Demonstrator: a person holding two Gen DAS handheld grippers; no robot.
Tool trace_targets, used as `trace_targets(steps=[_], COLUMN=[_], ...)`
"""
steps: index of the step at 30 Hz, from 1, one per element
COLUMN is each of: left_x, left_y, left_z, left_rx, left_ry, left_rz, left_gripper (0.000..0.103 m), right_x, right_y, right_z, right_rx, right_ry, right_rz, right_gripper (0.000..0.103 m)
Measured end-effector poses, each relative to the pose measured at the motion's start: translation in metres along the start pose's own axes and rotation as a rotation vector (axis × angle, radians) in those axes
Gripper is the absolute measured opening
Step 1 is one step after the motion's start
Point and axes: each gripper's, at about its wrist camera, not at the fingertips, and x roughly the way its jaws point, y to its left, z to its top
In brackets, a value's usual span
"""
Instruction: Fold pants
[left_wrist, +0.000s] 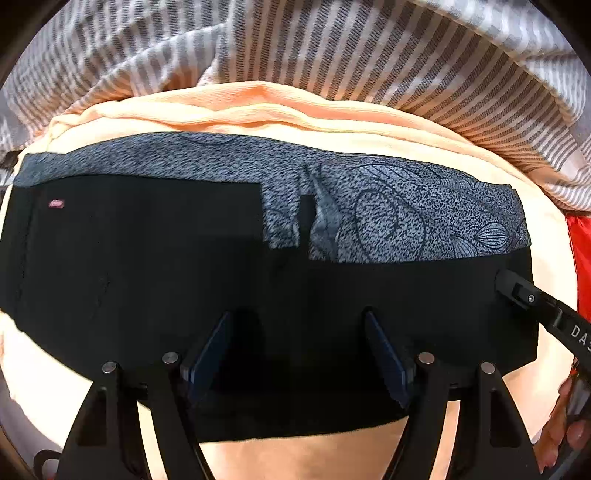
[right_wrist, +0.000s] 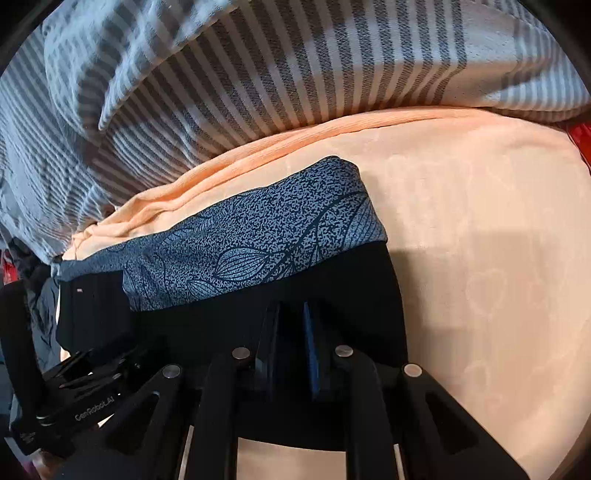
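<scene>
The pants (left_wrist: 147, 266) are black with a grey leaf-print panel (left_wrist: 399, 218) and lie folded flat on a peach blanket (left_wrist: 332, 114). My left gripper (left_wrist: 297, 332) is open, its jaws wide apart over the black fabric near its front edge. My right gripper (right_wrist: 291, 325) has its jaws close together at the black fabric's right end; whether cloth is pinched between them is hidden. The pants also show in the right wrist view (right_wrist: 258, 240). The right gripper's finger (left_wrist: 517, 291) shows at the pants' right end in the left wrist view. The left gripper's body (right_wrist: 85, 391) shows at lower left.
A grey and white striped duvet (left_wrist: 332, 48) is bunched along the far side of the blanket (right_wrist: 480, 258). Something red (left_wrist: 580, 251) lies at the right edge. Dark clothing (right_wrist: 40, 306) lies at the far left.
</scene>
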Motion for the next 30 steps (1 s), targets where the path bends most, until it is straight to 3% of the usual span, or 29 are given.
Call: trace_targets(steps=[7, 8, 11, 12, 15, 22, 30], left_x=[-0.023, -0.026, -0.040, -0.043, -0.052, -0.074, -0.074], left_y=[0.025, 0.028, 0.041, 0.046, 0.066, 0.115, 0.156], left_z=[-0.025, -0.028, -0.039, -0.042, -0.050, -0.068, -0.072], left_rx=[-0.041, -0.045, -0.049, -0.052, -0.064, -0.084, -0.152], left_ry=[-0.013, -0.014, -0.013, -0.012, -0.004, -0.006, -0.003], left_rz=[0.037, 0.041, 0.046, 0.044, 0.024, -0.001, 0.000], left_gripper=[0.075, 0.075, 0.075, 0.075, 0.075, 0.075, 0.075], right_x=[-0.002, -0.001, -0.004, -0.005, -0.008, -0.010, -0.007], right_y=[0.000, 0.002, 0.013, 0.018, 0.036, 0.084, 0.135], right_z=[0.001, 0.002, 0.001, -0.001, -0.014, -0.052, -0.066], right_rx=[-0.018, -0.021, -0.029, -0.038, -0.069, -0.084, -0.136], right_ry=[0.020, 0.026, 0.040, 0.041, 0.060, 0.094, 0.115], right_rz=[0.004, 0.012, 0.044, 0.028, -0.015, 0.017, 0.025], right_gripper=[0.015, 0.019, 0.048, 0.052, 0.053, 0.053, 0.053])
